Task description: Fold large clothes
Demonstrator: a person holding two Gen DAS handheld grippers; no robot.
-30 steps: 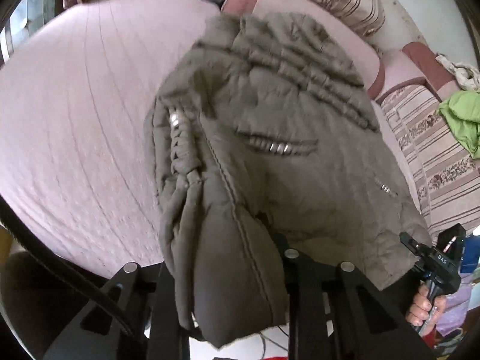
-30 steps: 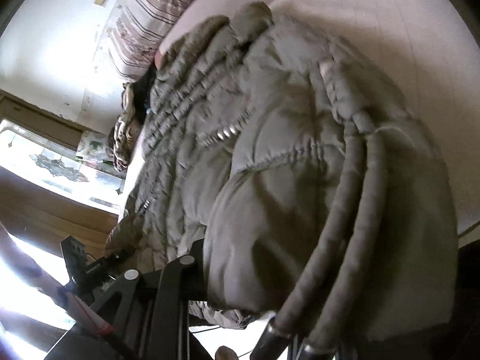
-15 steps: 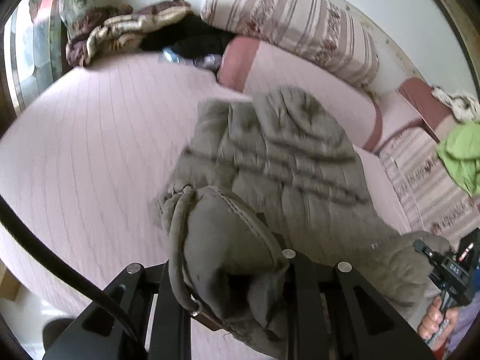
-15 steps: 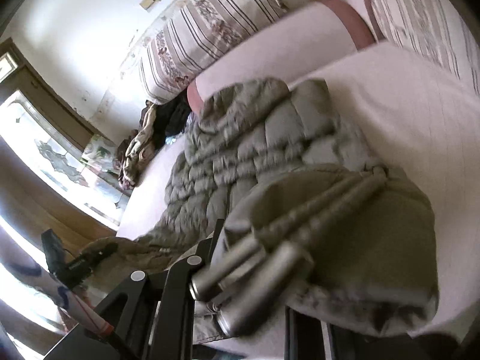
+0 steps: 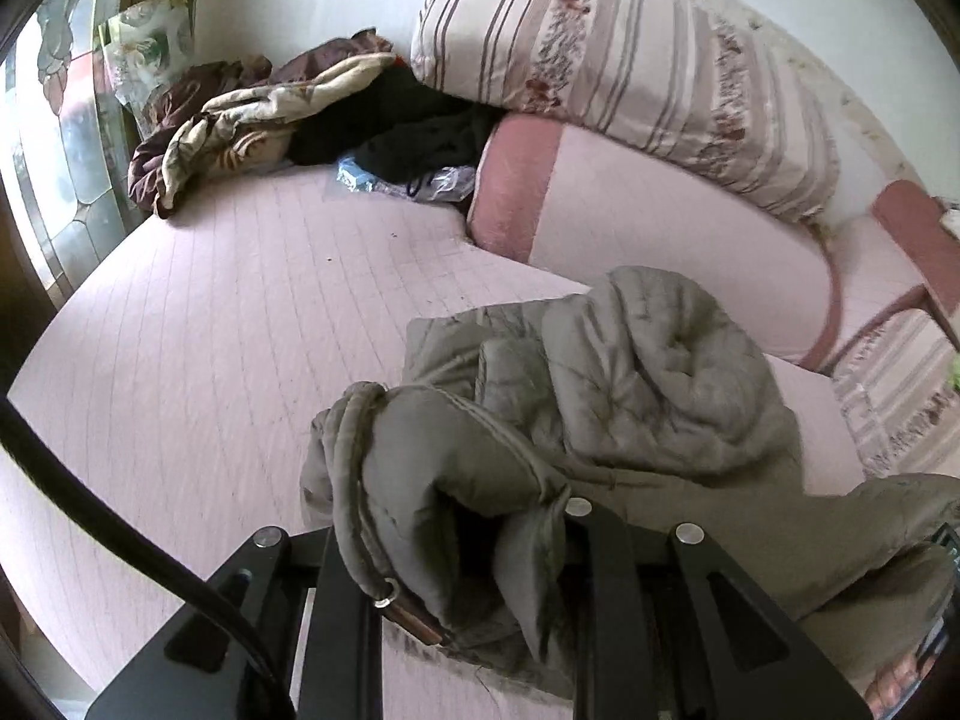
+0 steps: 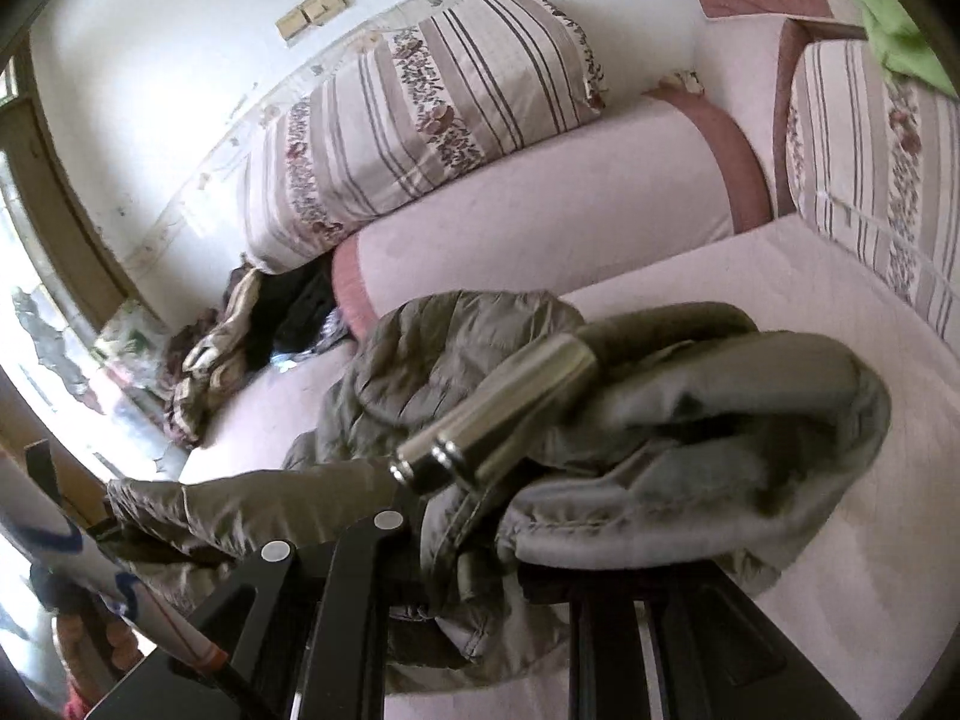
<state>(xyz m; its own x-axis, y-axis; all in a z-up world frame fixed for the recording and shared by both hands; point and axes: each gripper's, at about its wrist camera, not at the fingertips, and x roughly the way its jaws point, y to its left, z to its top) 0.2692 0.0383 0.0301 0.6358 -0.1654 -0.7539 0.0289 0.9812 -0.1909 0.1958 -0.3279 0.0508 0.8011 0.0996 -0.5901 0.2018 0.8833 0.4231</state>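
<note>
Both grippers, left (image 5: 456, 594) and right (image 6: 474, 588), have jaws clamped on the olive puffer jacket (image 5: 630, 396), bunched ahead on the bed (image 5: 210, 330).

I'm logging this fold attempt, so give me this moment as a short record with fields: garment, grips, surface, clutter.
garment: olive-grey quilted puffer jacket, bunched on the bed
left gripper: shut on a jacket edge with drawcord
right gripper: shut on jacket fabric beside a metal cord end
surface: pale pink quilted bed cover
clutter: striped floral pillow, crumpled brown-and-cream blanket at far corner
</note>
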